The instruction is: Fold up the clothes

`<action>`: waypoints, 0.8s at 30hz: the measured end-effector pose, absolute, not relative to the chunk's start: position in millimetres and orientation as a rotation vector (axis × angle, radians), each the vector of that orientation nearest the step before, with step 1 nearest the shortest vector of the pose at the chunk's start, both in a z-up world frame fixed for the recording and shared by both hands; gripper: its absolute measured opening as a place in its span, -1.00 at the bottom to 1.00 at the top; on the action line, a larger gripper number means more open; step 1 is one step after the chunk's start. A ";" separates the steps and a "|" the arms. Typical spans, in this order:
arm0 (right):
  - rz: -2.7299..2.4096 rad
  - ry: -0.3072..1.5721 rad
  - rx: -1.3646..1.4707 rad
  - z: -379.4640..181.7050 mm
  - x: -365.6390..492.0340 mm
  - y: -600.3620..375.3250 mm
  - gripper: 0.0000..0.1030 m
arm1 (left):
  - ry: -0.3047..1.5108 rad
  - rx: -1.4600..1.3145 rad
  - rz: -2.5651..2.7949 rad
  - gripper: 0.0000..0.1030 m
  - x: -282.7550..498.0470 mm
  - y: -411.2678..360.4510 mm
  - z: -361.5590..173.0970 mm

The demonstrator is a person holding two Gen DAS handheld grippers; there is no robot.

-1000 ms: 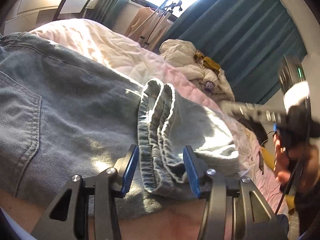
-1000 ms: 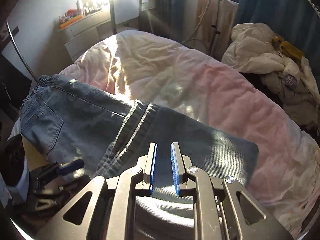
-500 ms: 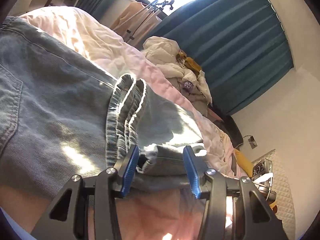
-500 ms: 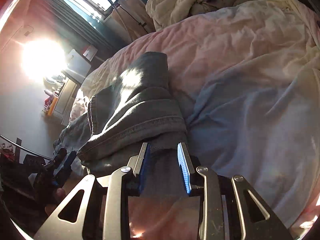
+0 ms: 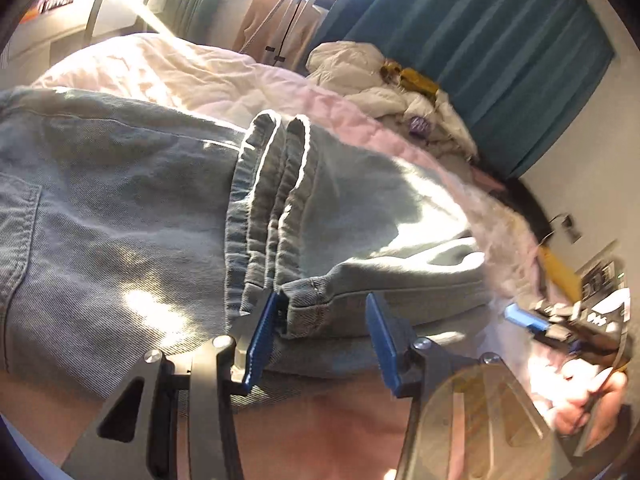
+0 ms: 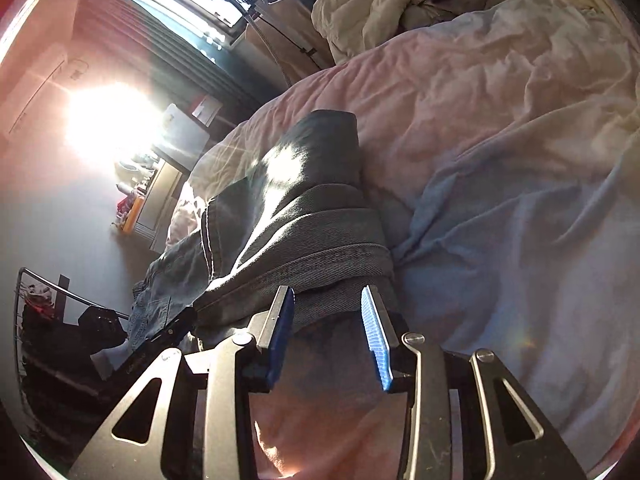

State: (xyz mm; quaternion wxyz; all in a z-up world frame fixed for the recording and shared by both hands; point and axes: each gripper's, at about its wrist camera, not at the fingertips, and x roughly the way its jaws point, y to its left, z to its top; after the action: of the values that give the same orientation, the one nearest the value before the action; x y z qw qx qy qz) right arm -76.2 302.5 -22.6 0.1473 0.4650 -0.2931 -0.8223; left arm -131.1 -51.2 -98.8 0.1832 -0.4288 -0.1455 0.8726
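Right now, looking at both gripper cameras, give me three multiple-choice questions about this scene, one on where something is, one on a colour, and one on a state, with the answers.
1. Where do the jeans lie?
A. on the pink bedspread
B. on a wooden floor
C. over a chair

2. What colour are the pads on the left gripper?
A. red
B. blue
C. white

3. How does the right gripper stand?
A. shut on the jeans
B. open, with the folded denim edge between its fingers
C. out of view

Answers:
1 A, the denim is spread across the pink bedding in both views.
2 B, both finger pads show blue.
3 B, a wide gap separates its pads, and neither presses the cloth.
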 end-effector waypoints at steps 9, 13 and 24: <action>-2.376 -0.716 1.346 -23.7 -77.4 279.3 -0.32 | -0.379 -1.157 2.512 -0.60 -126.5 -54.2 -93.5; -2.386 -0.684 1.346 -23.5 -74.9 272.4 -0.32 | -0.360 -1.056 2.553 -0.64 -117.0 -55.3 -79.6; -2.452 -0.562 1.265 -11.7 -70.6 258.8 -0.32 | -0.454 -0.942 2.673 -0.66 -97.1 -80.0 -54.0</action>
State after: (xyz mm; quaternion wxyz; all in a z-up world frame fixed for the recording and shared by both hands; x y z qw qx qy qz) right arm -70.6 258.8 -11.7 0.1620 0.4433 -0.1970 -0.8593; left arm -97.1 -80.0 -54.0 0.1353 -0.3253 -0.1568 0.9227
